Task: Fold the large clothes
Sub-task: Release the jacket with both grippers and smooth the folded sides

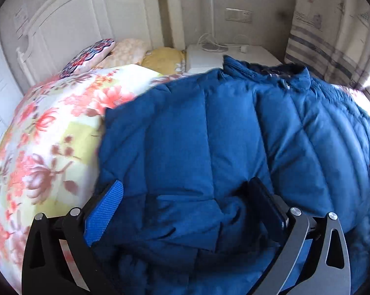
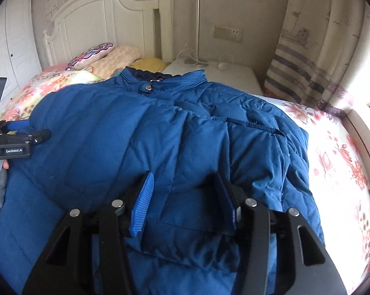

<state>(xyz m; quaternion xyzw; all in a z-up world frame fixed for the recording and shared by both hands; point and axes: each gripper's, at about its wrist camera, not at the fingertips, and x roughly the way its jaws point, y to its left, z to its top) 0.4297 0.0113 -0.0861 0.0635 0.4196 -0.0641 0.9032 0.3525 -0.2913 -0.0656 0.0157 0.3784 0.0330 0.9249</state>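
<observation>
A large blue quilted down jacket (image 1: pixel 221 135) lies on the floral bed, collar toward the headboard, sleeves folded inward over the body. It also fills the right wrist view (image 2: pixel 126 135), where its collar snap shows. My left gripper (image 1: pixel 187 194) is open, its fingers spread wide over the jacket's lower part, holding nothing. My right gripper (image 2: pixel 182 186) is open too, its blue-padded fingers (image 2: pixel 142 206) straddling a folded sleeve near the hem. The left gripper also shows at the left edge of the right wrist view (image 2: pixel 25 130).
The floral quilt (image 1: pixel 42 142) covers the bed around the jacket. Pillows (image 2: pixel 103 56) lie by the white headboard (image 2: pixel 99 14). A white nightstand (image 2: pixel 219 73) with a lamp pole and cables stands beside the bed. A striped curtain (image 2: pixel 302 61) hangs at the right.
</observation>
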